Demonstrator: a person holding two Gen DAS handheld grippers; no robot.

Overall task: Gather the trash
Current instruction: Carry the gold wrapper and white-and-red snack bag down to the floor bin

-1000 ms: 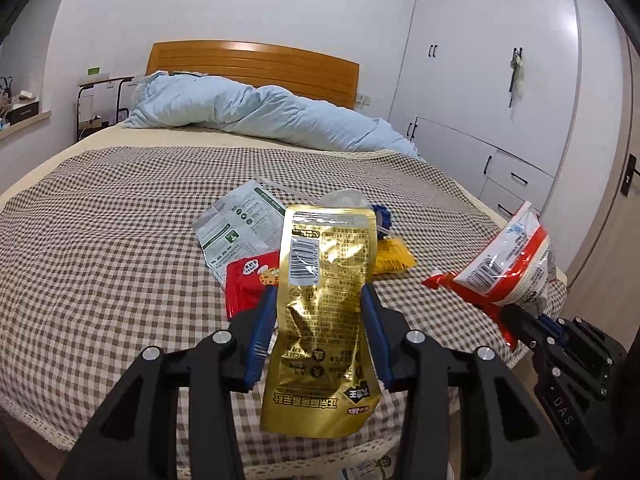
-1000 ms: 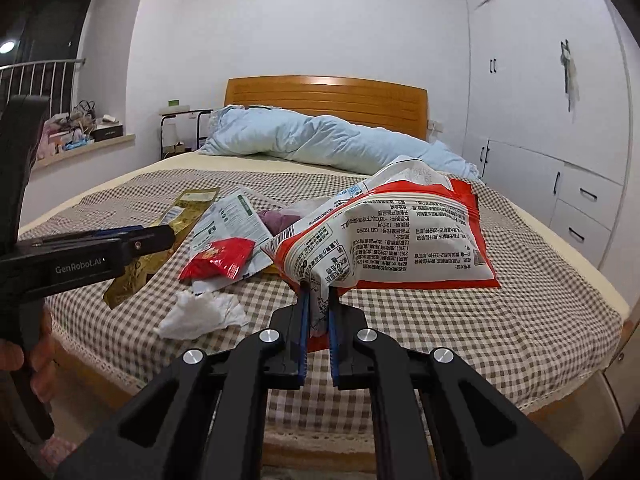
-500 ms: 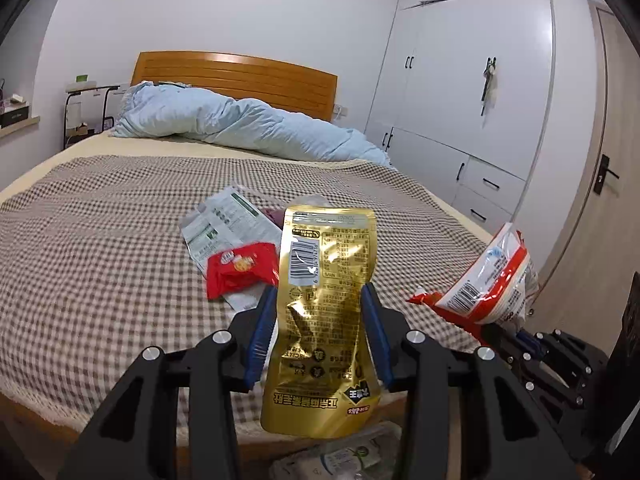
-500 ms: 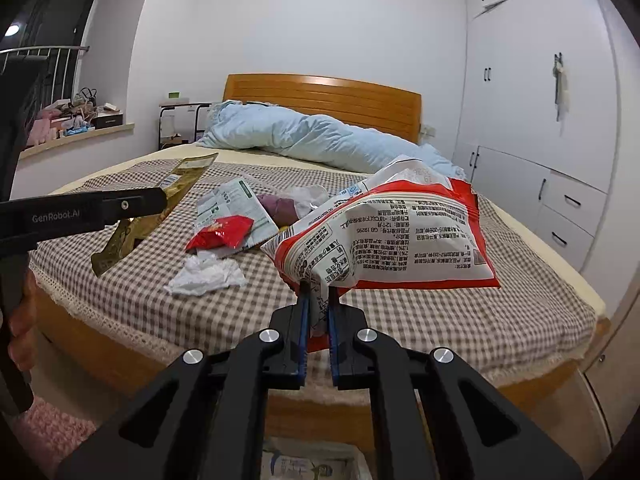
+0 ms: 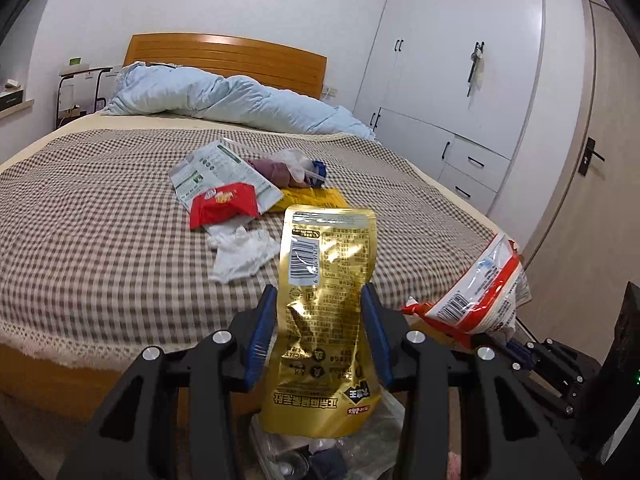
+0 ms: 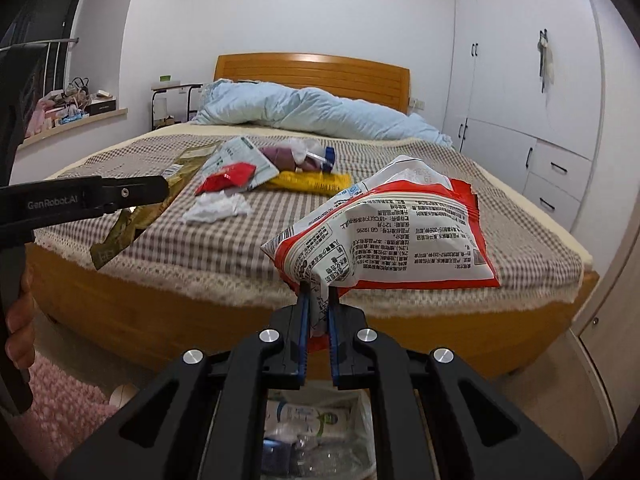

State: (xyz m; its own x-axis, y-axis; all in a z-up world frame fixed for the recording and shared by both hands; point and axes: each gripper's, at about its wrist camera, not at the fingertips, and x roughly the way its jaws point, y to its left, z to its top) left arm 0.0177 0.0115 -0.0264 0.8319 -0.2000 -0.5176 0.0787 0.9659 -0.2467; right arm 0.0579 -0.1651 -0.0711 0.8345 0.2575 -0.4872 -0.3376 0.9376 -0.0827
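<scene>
Left wrist view: a gold pouch is clamped by the left hand-held gripper; a red-and-white bag is pinched by the nearly shut right hand-held gripper.

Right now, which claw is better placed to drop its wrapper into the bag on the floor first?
Probably right. The right claw, shut on the red-and-white bag, hangs centred over the open trash bag. The left claw holds the gold pouch above the same bag's edge, less centred.
</scene>
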